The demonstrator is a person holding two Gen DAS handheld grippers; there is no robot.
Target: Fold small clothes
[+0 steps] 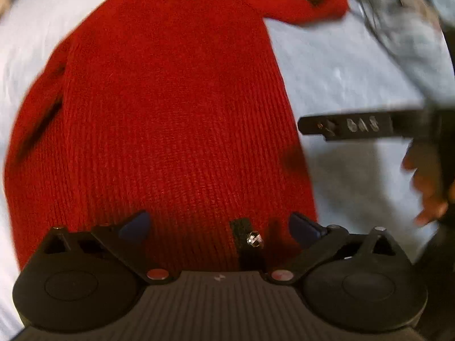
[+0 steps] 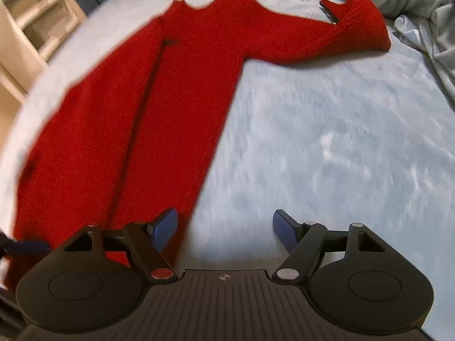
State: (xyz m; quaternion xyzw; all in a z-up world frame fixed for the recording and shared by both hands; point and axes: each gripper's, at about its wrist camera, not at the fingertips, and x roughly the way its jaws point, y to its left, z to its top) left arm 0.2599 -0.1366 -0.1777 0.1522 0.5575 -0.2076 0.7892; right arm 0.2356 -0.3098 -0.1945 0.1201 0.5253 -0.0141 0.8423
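1. Our left claw [image 1: 219,223] stands with its jaws spread wide; nothing is between the blue pads [image 1: 136,224], which hang over the lower end of the red sweater [image 1: 170,108].
2. Our right claw [image 2: 224,227] is also open and empty. Its left pad [image 2: 165,227] sits over the sweater's edge, while the other pad is over bare bed cover.
3. The red sweater, a ribbed knit, lies flat on the pale blue bed cover [image 2: 327,142], its body running away from both claws toward the neckline at the far end.
4. In the right wrist view, one sleeve [image 2: 327,37] stretches out to the right, and its cuff ends just beside a heap of crumpled grey-blue bedding [image 2: 412,5].
5. In that same view, a dark fold line runs lengthwise down the sweater's body, so the left part appears to be laid over; we cannot tell whether the other sleeve is tucked under it.
6. In the left wrist view, the right claw's black frame [image 1: 347,126] shows at the right, beside the sweater's edge, with the hand [image 1: 426,182] that carries it blurred below it.
7. At the far left of the right wrist view, a cream shelf unit [image 2: 31,22] stands beyond the bed.
8. Both views are smeared, so finer detail in the knit is hard to make out.
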